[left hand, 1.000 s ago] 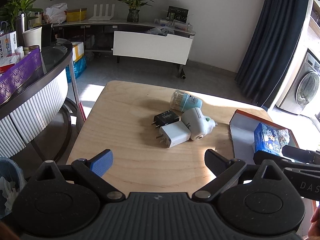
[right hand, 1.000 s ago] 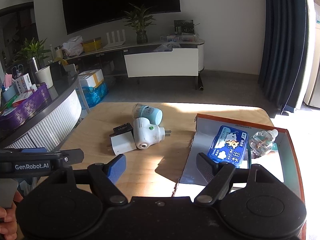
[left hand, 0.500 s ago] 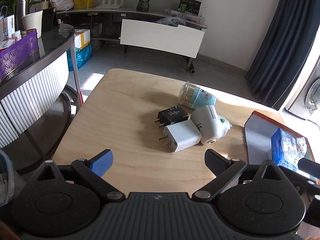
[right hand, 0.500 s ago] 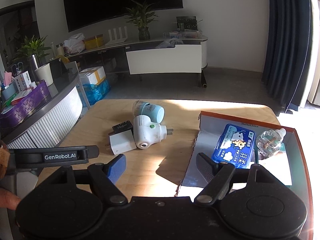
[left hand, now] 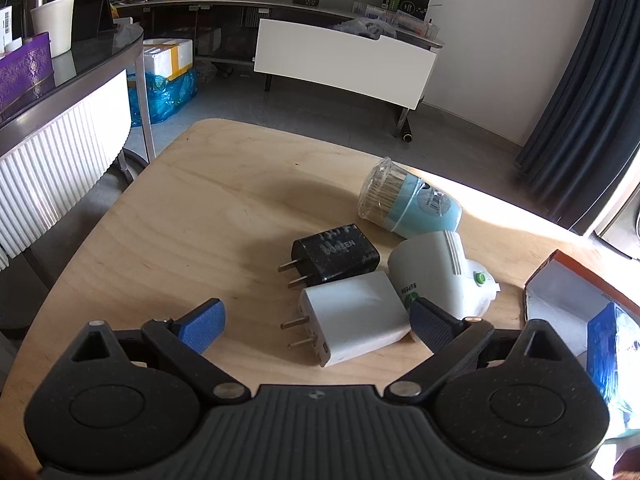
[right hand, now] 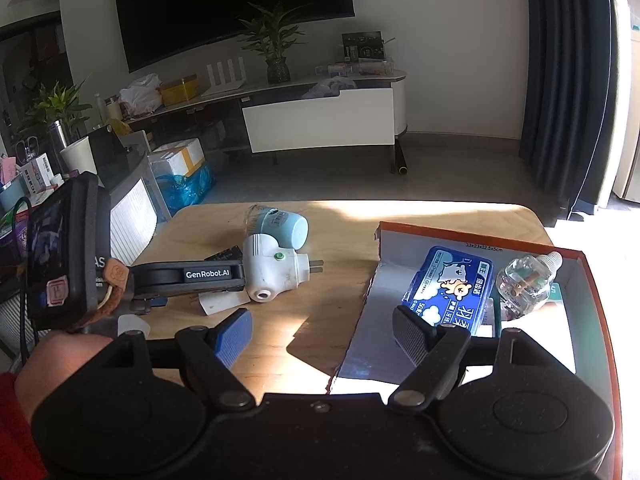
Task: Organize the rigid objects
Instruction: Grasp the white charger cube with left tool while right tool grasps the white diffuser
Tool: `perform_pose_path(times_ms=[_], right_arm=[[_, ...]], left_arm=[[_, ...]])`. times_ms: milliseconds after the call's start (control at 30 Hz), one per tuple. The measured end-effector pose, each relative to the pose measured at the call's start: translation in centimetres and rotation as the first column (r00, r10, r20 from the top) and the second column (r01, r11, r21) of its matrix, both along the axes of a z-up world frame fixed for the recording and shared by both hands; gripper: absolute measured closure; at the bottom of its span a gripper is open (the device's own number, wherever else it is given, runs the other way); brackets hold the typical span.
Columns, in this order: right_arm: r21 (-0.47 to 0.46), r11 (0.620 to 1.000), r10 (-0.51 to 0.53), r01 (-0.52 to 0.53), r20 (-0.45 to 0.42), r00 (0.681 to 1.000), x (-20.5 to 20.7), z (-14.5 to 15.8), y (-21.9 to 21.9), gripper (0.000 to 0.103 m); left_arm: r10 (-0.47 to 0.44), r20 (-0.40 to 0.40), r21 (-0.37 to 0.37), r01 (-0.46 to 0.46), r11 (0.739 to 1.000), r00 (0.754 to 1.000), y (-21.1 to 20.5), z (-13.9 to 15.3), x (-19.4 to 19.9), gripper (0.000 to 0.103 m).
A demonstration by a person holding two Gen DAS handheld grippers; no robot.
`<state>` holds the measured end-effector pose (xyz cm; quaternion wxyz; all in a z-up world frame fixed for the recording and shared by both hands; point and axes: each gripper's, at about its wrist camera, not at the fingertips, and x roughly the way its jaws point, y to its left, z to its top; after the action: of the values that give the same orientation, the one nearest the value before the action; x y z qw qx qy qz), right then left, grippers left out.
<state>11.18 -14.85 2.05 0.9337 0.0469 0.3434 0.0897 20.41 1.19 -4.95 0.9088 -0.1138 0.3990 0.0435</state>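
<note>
The left tongs [left hand: 316,326] stand released, their ribbed blue pads spread wide over the pale, smooth-grained wooden surface [left hand: 192,216], and nothing is pressed between them. Directly ahead, lying partly between the two pads, is a white charger [left hand: 354,318], a glossy rounded block with two metal prongs pointing toward the left pad; whether the right pad touches its edge cannot be told. Just beyond it lies a black charger [left hand: 336,254], matte, boxy, scuffed with pale dust, its prongs likewise pointing left. To the right of both, beside the right pad, sits a white plug-in device [left hand: 438,274], a bulbous plastic shell with slotted vents and a small green button. Farther ahead rests a toothpick jar [left hand: 408,204] on its side, a pale blue cylinder with a clear cap. The right tongs [right hand: 324,334] are also released, holding nothing, hovering over the torn near edge of a shallow cardboard tray [right hand: 460,230] with an orange rim and grey inside. In the tray, ahead of the right pad, lie a flat blue box [right hand: 450,284] with a cartoon print and a clear rounded bottle [right hand: 526,280] with a white cap.
</note>
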Motion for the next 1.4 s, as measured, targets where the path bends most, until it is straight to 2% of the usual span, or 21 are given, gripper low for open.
perform_pose_path(times_ms=[67,233,367,533,633,667,900,967,1067,1400], right_arm=[[0.004,1.000,-0.004,0.004,-0.003,1.000,0.2,-0.1,-0.2,0.012],[0.007,1.000,-0.002,0.002,-0.001,1.000,0.2,-0.2,-0.4,0.012],[0.017,1.000,0.002,-0.001,-0.007,1.000,0.5,-0.5,-0.5,0.012],[0.018,1.000,0.022,-0.021,-0.016,1.000,0.8,-0.8,0.2,0.012],[0.011,0.999,0.036,-0.035,-0.020,0.999,1.2,-0.7,0.6,0.012],[0.010,0.999,0.039,-0.039,-0.024,0.999,1.4,-0.7,0.6,0.011],[0.023,0.995,0.102,-0.101,-0.050,0.993,4.5,-0.8,2.1,0.010],[0.021,0.991,0.136,-0.134,-0.067,0.989,5.8,-1.2,2.9,0.004],[-0.006,0.985,0.171,-0.172,-0.092,0.981,8.2,-2.0,4.3,0.003],[-0.082,0.983,0.147,-0.165,-0.190,0.971,14.9,-6.3,6.5,0.002]], left_arm=[[0.002,-0.002,-0.002,-0.002,1.000,1.000,0.0,-0.3,0.4,0.000],[-0.040,0.014,0.060,0.040,0.997,0.999,0.3,-0.5,-0.6,0.000],[-0.024,0.021,0.092,0.022,0.996,0.999,1.5,-0.6,-1.6,0.000],[-0.095,0.042,0.132,0.089,0.987,0.995,1.3,-0.9,-1.2,0.002],[-0.137,0.076,0.156,0.123,0.980,0.988,0.9,-0.9,-1.3,0.019],[-0.151,0.086,0.165,0.135,0.977,0.985,0.7,-0.9,-1.4,0.036],[-0.152,0.088,0.095,0.143,0.985,0.985,2.1,-0.5,-2.1,0.037],[-0.154,0.100,0.086,0.146,0.986,0.983,2.6,-0.2,-2.7,0.037],[-0.153,0.107,0.079,0.145,0.986,0.982,3.2,0.0,-3.6,0.037],[-0.142,0.116,0.029,0.139,0.990,0.983,4.4,0.2,-4.9,0.036]])
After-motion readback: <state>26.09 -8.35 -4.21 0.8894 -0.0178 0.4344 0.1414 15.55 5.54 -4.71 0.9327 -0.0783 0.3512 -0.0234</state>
